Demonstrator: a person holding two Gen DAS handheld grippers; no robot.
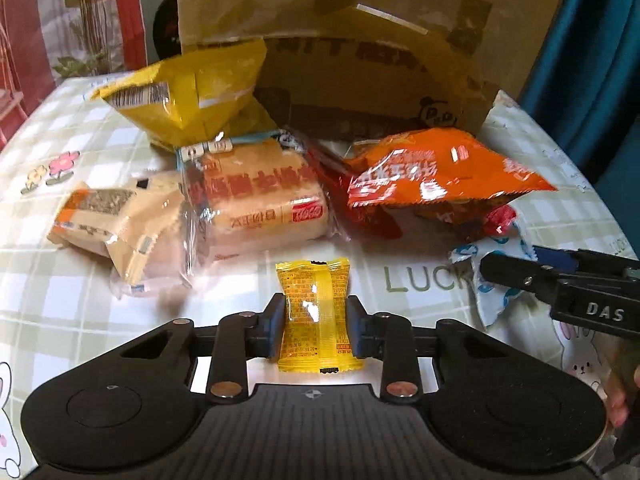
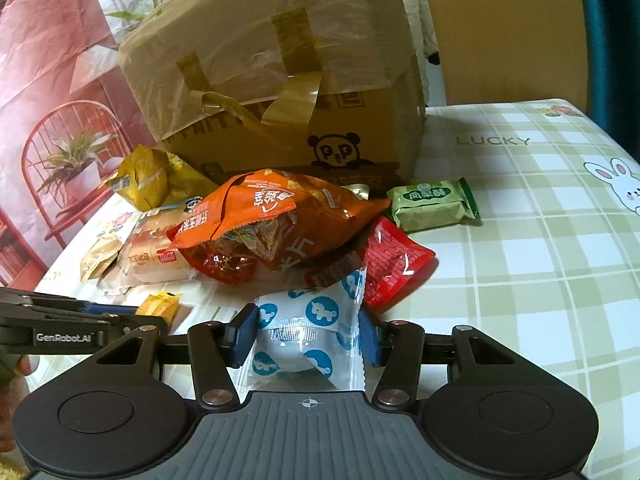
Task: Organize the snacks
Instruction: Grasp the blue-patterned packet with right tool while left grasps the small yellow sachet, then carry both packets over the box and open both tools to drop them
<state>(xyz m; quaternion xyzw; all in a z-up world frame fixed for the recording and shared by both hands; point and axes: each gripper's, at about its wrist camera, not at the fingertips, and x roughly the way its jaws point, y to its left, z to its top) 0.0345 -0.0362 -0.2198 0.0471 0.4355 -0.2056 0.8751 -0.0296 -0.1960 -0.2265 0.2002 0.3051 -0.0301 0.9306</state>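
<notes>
My left gripper (image 1: 316, 322) is shut on a small yellow snack packet (image 1: 316, 316), held just above the tablecloth. My right gripper (image 2: 306, 330) is shut on a white packet with blue unicorn dots (image 2: 308, 332); it also shows at the right of the left wrist view (image 1: 490, 300). Behind them lies a pile: an orange chip bag (image 1: 436, 172) (image 2: 276, 220), a clear-wrapped bread pack (image 1: 256, 196), a beige packet (image 1: 116, 220), a yellow bag (image 1: 188, 96), a red packet (image 2: 394, 264) and a green packet (image 2: 432, 204).
A taped cardboard box (image 2: 280, 80) stands behind the pile; its side shows in the left wrist view (image 1: 360, 60). The table has a green checked cloth (image 2: 540, 260) with rabbits. A chair back (image 2: 500, 32) stands beyond the far edge.
</notes>
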